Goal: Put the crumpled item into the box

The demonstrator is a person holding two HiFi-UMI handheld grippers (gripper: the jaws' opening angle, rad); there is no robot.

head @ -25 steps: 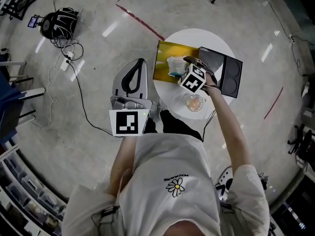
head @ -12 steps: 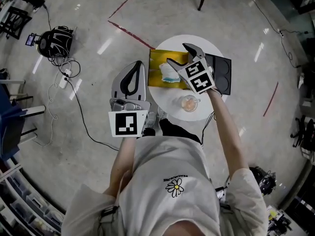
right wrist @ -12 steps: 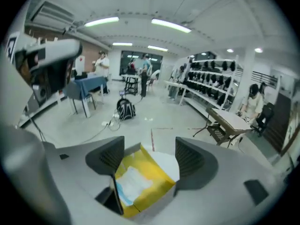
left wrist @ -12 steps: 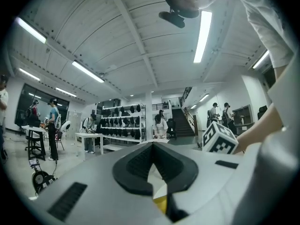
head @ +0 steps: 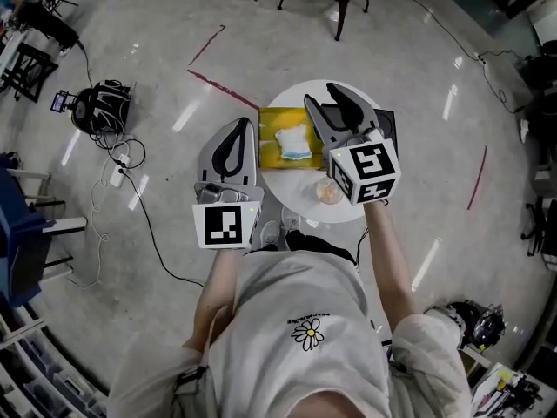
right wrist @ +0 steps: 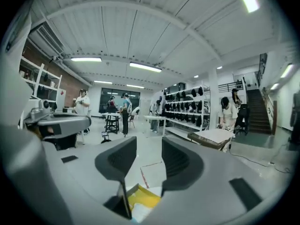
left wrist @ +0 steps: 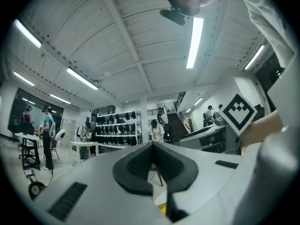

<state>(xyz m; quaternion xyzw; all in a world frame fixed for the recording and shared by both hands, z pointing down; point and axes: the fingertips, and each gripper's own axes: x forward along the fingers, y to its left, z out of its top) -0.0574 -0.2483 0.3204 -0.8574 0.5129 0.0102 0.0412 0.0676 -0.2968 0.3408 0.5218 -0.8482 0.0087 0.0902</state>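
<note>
Round white table (head: 298, 186) is in front of the person, with the yellow box (head: 268, 138) on its left side, overhanging the rim a bit.

Right gripper (head: 324, 98) is held up over the table, pointing out into the room rather than down. Its jaws are closing with a clear gap between them and nothing in it. Left gripper (head: 244, 131) is parked just left of the box, clenched on nothing.

Crumpled item (head: 292, 142), white with some blue, lies inside the box, untouched by either tool. By my read the drop is done and what's left is getting clear.

To do that well:
- lift the right tool straight up before swinging it back, so a jaw tip can't hook the box wall or drag the wad out
- mind the small cup (head: 328, 192) just under the right tool's marker cube; it's near the table's front edge and looks easy to knock
- keep the left tool off the box, since an overhanging box may tip if nudged
</note>
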